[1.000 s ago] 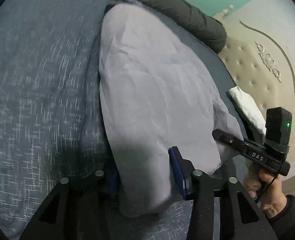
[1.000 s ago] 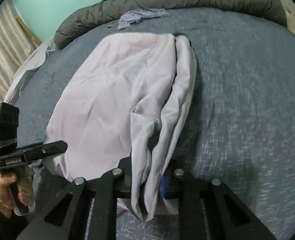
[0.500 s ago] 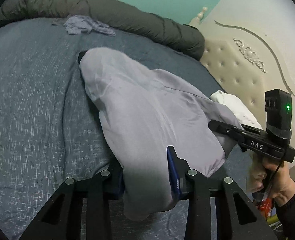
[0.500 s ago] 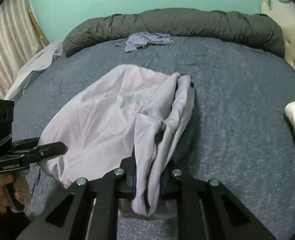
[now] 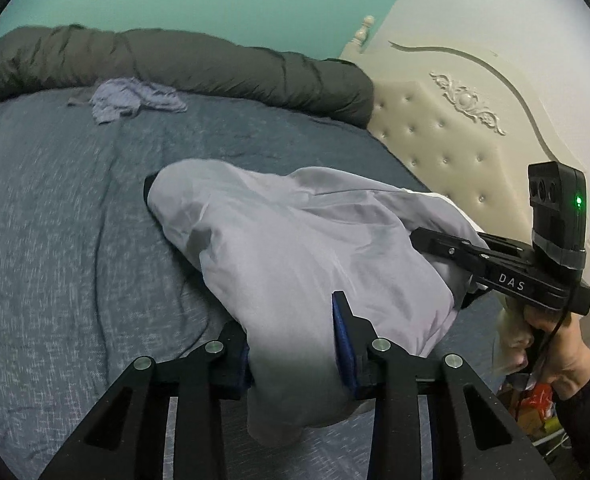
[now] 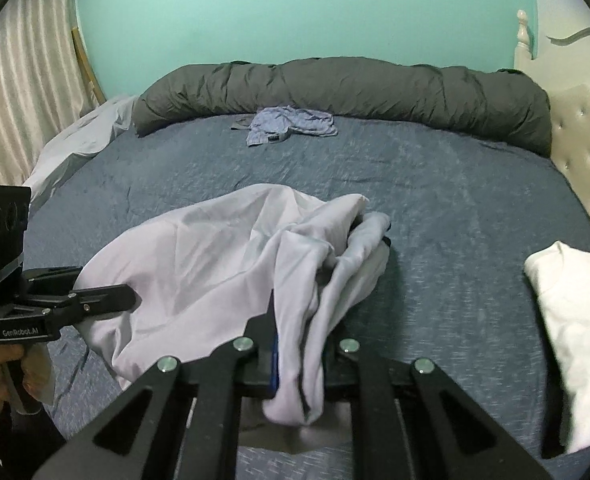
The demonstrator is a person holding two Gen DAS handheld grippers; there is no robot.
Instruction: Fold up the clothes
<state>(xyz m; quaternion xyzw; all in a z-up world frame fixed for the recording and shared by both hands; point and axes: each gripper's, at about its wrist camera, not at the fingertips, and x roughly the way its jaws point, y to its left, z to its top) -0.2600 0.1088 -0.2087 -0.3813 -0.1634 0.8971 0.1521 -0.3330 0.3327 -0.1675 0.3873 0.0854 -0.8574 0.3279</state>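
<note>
The shirt [image 5: 295, 248] is pinched by the left gripper [image 5: 295, 344] and right gripper [image 6: 299, 356], jaws just closing further; pads are largely hidden by cloth near the bed's [image 6: 455, 184] edge.

1. Dim, even indoor light is leaving both views murky and grainy
2. Fisheye distortion is bending the edges, corners going black
3. Slight motion blur is smearing the bed [image 5: 75, 240] fabric

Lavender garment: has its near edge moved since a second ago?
Yes. The lavender garment has lifted off the blue bedspread, bunching toward its far end, pinched by both tools.
</note>
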